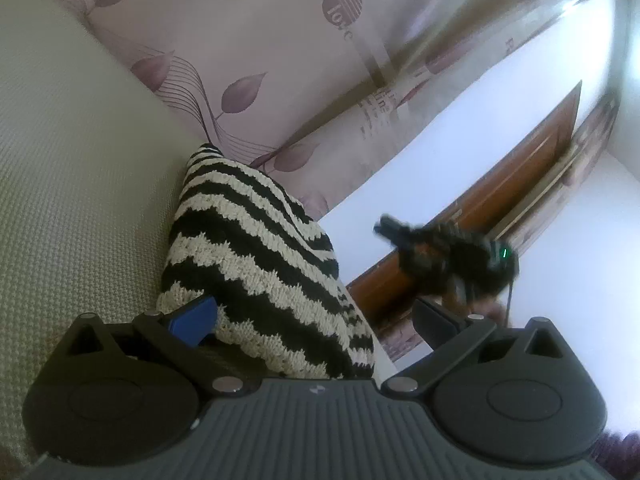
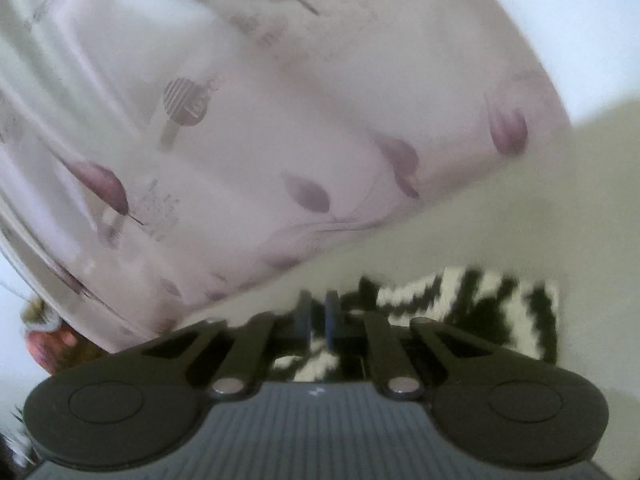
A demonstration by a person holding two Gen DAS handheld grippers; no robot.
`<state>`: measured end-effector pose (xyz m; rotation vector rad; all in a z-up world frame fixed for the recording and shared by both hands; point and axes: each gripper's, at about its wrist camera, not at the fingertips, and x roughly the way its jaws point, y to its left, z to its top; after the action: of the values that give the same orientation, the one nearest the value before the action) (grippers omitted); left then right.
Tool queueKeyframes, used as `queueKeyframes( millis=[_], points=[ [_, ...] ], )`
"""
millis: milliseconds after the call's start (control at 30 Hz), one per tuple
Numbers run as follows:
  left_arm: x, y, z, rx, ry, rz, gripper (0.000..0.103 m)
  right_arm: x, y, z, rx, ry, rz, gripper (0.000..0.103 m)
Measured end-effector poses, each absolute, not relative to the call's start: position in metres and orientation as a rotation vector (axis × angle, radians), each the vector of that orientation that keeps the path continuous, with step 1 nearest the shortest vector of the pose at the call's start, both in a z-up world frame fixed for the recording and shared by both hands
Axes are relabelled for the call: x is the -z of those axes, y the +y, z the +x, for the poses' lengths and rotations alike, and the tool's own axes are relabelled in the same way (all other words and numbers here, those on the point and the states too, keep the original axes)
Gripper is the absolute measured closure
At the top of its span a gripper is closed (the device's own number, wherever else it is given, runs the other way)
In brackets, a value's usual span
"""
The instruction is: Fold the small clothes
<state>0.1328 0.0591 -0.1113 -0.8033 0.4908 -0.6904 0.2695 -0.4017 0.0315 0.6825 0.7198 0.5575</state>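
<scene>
A black-and-cream striped knit garment (image 1: pixel 256 256) lies on a pale textured bed surface (image 1: pixel 80 160). My left gripper (image 1: pixel 312 320) is open, its jaws wide apart, with the garment's near edge bulging up between them and touching the blue left pad (image 1: pixel 192 320). The right gripper (image 1: pixel 448 258) shows blurred in the air to the right. In the right wrist view my right gripper (image 2: pixel 318 318) has its fingers close together with striped knit (image 2: pixel 472 312) bunched at them; the view is blurred by motion.
A lilac leaf-print sheet or curtain (image 1: pixel 248 60) hangs behind the bed and fills the right wrist view (image 2: pixel 280 120). A white wall and a brown wooden door frame (image 1: pixel 500 192) stand at the right.
</scene>
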Motion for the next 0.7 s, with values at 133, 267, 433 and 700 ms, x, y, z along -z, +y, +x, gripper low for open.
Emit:
queueKeyframes(
  millis=[133,267,433,700],
  points=[
    [0.111,0.058,0.136,0.688,0.497,-0.807,0.001,0.012,-0.394,0.239,-0.605,0.778,0.820,0.067],
    [0.113,0.059,0.136,0.686,0.498,-0.809,0.001,0.046,-0.377,0.227,-0.590,0.790,0.899,0.037],
    [0.112,0.059,0.135,0.686,0.496,-0.804,0.000,0.063,-0.362,0.234,-0.589,0.799,0.980,0.037],
    [0.115,0.062,0.136,0.689,0.500,-0.818,0.000,0.058,-0.322,0.235,-0.581,0.811,0.817,0.064]
  ],
)
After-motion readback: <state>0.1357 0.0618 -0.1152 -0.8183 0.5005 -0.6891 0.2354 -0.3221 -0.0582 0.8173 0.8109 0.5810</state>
